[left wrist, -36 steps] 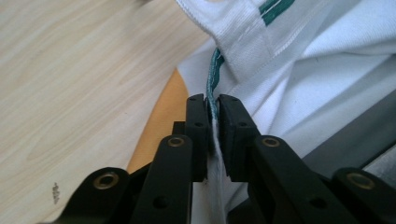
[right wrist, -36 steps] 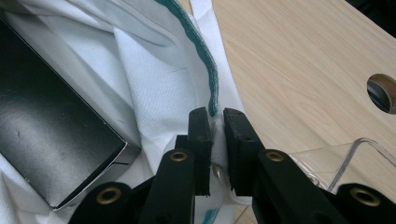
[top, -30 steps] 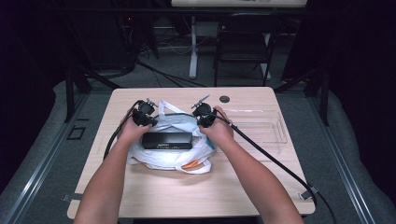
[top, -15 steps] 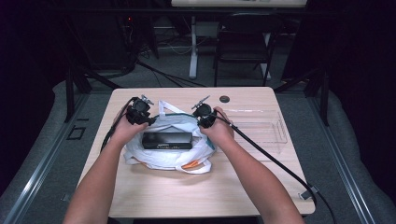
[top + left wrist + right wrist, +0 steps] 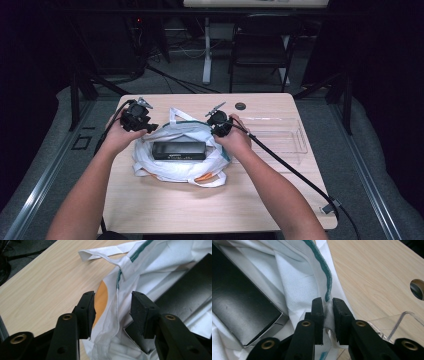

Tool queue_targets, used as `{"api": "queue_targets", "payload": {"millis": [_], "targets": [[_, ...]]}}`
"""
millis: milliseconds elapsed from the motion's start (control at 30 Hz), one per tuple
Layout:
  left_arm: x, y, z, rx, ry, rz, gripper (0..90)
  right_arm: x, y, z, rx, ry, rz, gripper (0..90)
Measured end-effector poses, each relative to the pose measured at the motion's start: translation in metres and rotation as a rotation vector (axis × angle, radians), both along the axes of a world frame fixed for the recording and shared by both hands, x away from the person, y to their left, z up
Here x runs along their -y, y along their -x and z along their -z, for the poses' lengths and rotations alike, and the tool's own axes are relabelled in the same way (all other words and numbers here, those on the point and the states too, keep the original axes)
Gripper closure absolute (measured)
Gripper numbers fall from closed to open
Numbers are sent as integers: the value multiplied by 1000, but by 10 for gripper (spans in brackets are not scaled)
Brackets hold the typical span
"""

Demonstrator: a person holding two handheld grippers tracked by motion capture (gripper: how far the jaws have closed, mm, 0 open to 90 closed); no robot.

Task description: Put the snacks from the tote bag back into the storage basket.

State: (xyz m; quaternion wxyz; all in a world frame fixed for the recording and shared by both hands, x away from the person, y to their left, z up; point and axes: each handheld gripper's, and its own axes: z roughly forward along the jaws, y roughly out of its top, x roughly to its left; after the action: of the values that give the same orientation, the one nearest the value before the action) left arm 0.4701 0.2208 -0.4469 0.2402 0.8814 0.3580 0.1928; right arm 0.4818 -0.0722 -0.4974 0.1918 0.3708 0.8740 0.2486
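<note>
The white bag [image 5: 175,162] lay near the middle of the table [image 5: 165,210], a soft woven cloth sack with a green-trimmed rim and a loose flat handle loop, with an orange patch showing at its side. A long black box [image 5: 179,150] with a smooth matte face rested in its mouth. The right tool [image 5: 327,312] had its 2 black jaws nearly together, pinching a fold of the bag's rim just below the green trim. The left tool [image 5: 113,312] had just been opening; its jaws stood well apart with a ridge of the bag's cloth between them, and the pads did not press on it. Just beside the bag, at the right, sat a clear plastic tray [image 5: 287,142] with straight walls and rounded corners. The table was pale wood grain.
</note>
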Motion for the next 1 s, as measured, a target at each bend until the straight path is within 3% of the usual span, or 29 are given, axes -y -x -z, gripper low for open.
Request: {"api": "queue_targets", "payload": {"millis": [233, 433, 533, 700, 833, 1000], "targets": [[-1, 7, -8, 25, -45, 52, 512, 1, 7, -8, 22, -17, -27, 730], [4, 10, -15, 6, -42, 86, 506, 3, 19, -23, 72, -46, -46, 692], [7, 9, -17, -4, -60, 94, 500, 6, 27, -31, 92, -54, -57, 687], [12, 10, -20, -13, -71, 120, 491, 17, 41, -35, 121, -67, -62, 682], [14, 10, -20, -13, -87, 140, 490, 27, 50, -35, 114, -78, -58, 670], [14, 11, -20, -34, -113, 160, 492, 39, 61, -37, 105, -128, -50, 666]]}}
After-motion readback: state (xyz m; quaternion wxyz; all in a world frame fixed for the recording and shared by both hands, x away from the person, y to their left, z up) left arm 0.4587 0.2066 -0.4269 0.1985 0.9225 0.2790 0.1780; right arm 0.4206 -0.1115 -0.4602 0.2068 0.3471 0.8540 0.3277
